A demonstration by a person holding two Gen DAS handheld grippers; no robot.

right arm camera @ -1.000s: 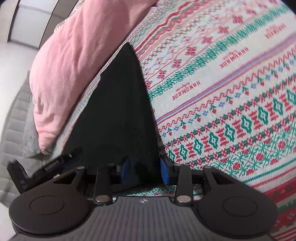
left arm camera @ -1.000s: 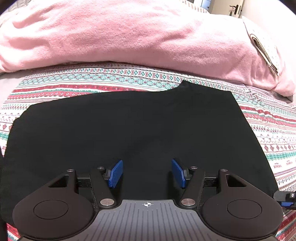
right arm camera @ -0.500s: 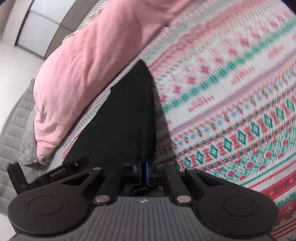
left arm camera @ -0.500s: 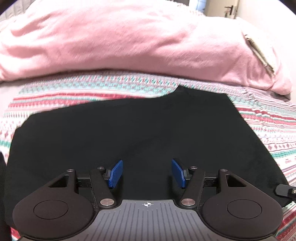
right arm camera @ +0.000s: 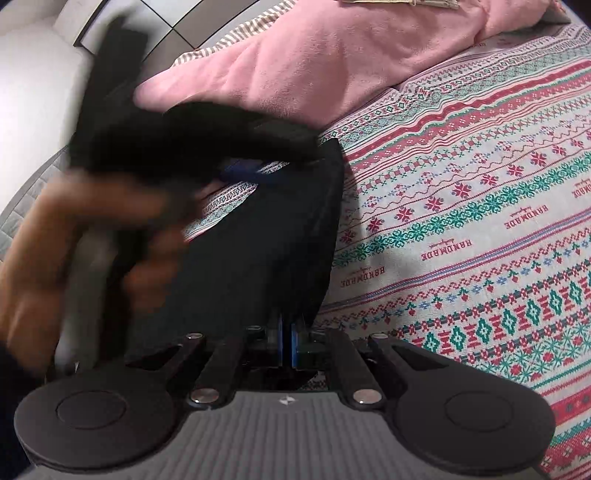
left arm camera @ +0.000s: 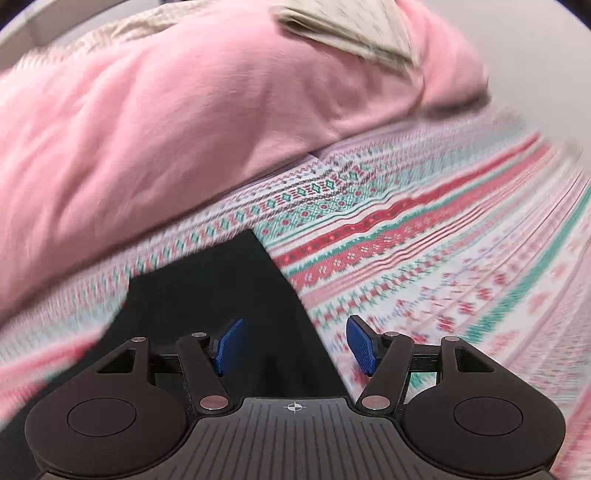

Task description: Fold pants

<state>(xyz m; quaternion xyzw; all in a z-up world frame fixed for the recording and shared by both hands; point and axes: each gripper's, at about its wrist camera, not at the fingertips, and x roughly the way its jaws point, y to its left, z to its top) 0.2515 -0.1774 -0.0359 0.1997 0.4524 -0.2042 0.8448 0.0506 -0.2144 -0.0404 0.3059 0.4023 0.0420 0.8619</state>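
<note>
The black pants [left arm camera: 221, 295] lie flat on the patterned bedspread [left arm camera: 443, 258]. My left gripper [left arm camera: 295, 343] hovers over their far right corner. Its jaws are opening, with the pants' right edge below the gap and neither pad pressing on it. In the right wrist view, my right gripper [right arm camera: 286, 341] is shut on the near edge of the pants [right arm camera: 266, 240], and the cloth rises a little towards the pads. The left gripper [right arm camera: 255, 171] shows there as a dark blur over the far corner, held by a hand [right arm camera: 55, 240].
A thick pink duvet [left arm camera: 184, 129] is heaped along the far side of the bed, with a folded beige cloth [left arm camera: 351, 33] on top. The bedspread [right arm camera: 461, 221] spreads out to the right of the pants. Grey quilted fabric [right arm camera: 22, 199] lies at the left.
My left gripper swept right from the middle of the pants to their far right corner and rolled. My right gripper closed on the pants' edge and rose a little.
</note>
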